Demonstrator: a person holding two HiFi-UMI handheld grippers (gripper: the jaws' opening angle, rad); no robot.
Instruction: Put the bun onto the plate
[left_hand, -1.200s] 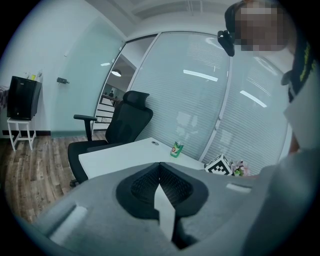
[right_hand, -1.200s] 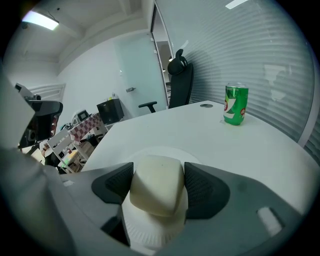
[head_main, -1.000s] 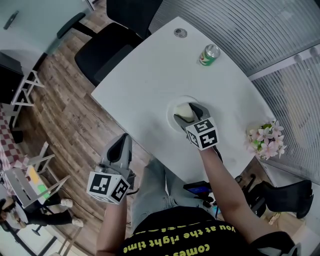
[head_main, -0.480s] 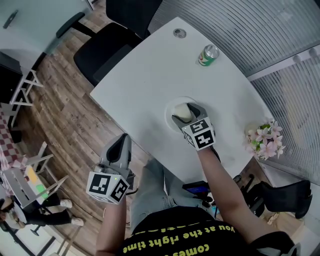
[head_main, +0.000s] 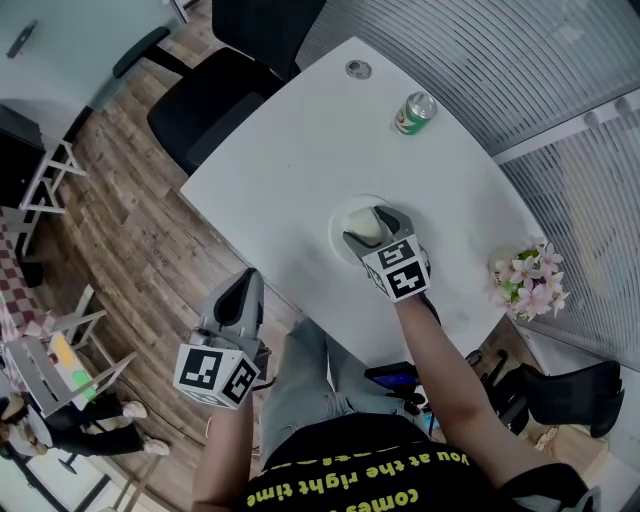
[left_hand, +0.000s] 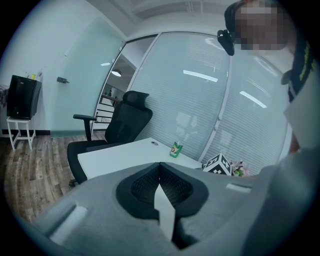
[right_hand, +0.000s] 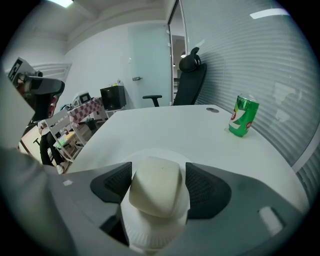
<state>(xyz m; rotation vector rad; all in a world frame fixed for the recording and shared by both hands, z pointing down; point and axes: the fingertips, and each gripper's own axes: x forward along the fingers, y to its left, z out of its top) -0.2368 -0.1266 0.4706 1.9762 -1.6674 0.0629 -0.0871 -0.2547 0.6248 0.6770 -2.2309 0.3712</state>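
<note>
A pale bun (head_main: 366, 226) (right_hand: 156, 186) rests on the white paper plate (head_main: 343, 218) (right_hand: 150, 235) near the front edge of the white table (head_main: 290, 150). My right gripper (head_main: 368, 227) (right_hand: 159, 175) points down over the plate with the bun between its pads. Its jaws are opening: the left pad sits at the bun's side and a sliver of plate shows beside the right pad. Off the table at the lower left, my left gripper (head_main: 243, 288) (left_hand: 160, 172) hangs over the person's lap, shut, with its pads meeting and nothing between them.
A green can (head_main: 416, 111) (right_hand: 243, 116) stands at the table's far side, with a small round cap (head_main: 358, 68) set in the tabletop beyond it. Pink flowers (head_main: 530, 278) sit at the right edge. A black office chair (head_main: 225, 90) stands by the far left side.
My right gripper has rolled slightly and its marker cube has shifted a little left, while the bun stays on the plate. The left gripper has not moved.
</note>
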